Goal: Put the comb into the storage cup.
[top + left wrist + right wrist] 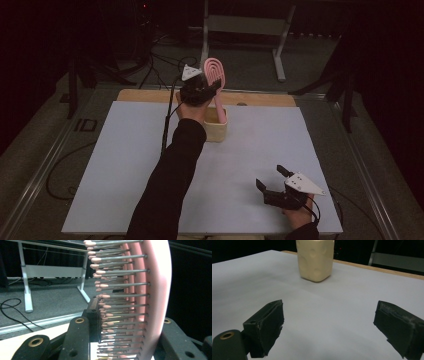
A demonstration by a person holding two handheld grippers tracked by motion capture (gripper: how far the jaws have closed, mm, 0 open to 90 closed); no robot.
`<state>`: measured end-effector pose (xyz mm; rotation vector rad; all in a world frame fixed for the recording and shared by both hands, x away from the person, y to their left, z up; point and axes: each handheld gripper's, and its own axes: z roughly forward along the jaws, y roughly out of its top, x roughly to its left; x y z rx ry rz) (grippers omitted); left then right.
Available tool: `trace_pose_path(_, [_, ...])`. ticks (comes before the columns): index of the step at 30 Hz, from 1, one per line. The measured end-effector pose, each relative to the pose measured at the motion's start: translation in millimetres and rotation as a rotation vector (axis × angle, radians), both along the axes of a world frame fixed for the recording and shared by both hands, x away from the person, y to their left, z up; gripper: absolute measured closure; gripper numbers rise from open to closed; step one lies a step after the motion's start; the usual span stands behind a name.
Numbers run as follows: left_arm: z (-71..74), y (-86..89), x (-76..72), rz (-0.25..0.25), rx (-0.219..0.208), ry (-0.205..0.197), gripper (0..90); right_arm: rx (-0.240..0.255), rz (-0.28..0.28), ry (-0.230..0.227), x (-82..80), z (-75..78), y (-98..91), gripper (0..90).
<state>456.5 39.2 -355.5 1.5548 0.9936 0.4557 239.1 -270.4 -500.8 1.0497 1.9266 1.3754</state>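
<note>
Hairbrush: a pink paddle hairbrush (215, 71) stands nearly upright at the far middle of the table, its oval head above the left gripper (200, 90) and its handle running down into a cream container (216, 129).
Bristles: in the left gripper view the hairbrush (155, 290) shows rows of thin grey metal pins with rounded pink tips, set in a smooth, curved pink plastic back.
Left gripper jaws: closed tight on the brush, one black jaw on the pin side, the other on the back.
High view adds: concentric raised arcs on the top of the head, and a dark-sleeved forearm (170, 175) reaching across the table to the gripper.
Container: squarish, cream, matte, with rounded corners; the right gripper view shows shallow round dimples in the container (315, 260) wall.
Right gripper: the right gripper (274, 184) rests at the near right corner, its jaws spread wide with nothing between them, the pads rough and worn.
Table: pale grey, smooth sheet (125, 165) with a wooden strip (260, 99) along the far edge.
</note>
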Motion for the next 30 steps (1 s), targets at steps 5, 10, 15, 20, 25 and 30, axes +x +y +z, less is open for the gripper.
trace_pose_path(5, [-1.9,-0.3,0.2,0.008,0.015,-0.001,64.1,-0.001,0.003,0.0,-0.1,0.0,0.5,9.0])
trace_pose_path(10, [-6.8,-2.4,0.8,0.005,0.025,0.008,64.1,-0.001,0.001,-0.001,0.1,0.0,0.4,9.0])
trace_pose_path(15, [-9.9,-4.9,1.1,0.003,0.028,0.013,64.1,0.0,0.0,-0.001,0.0,0.1,-0.1,9.0])
trace_pose_path(20, [-10.2,-5.1,0.9,0.004,0.03,0.014,64.1,-0.001,-0.002,-0.001,0.0,0.2,-0.3,9.0])
trace_pose_path(25, [-11.1,-4.7,0.5,0.004,0.032,0.013,64.0,-0.001,-0.002,-0.001,0.0,0.2,-0.3,9.0])
trace_pose_path(30, [-15.3,-4.3,0.5,0.007,0.034,0.023,64.0,0.0,0.0,-0.002,0.1,0.2,-0.3,9.0])
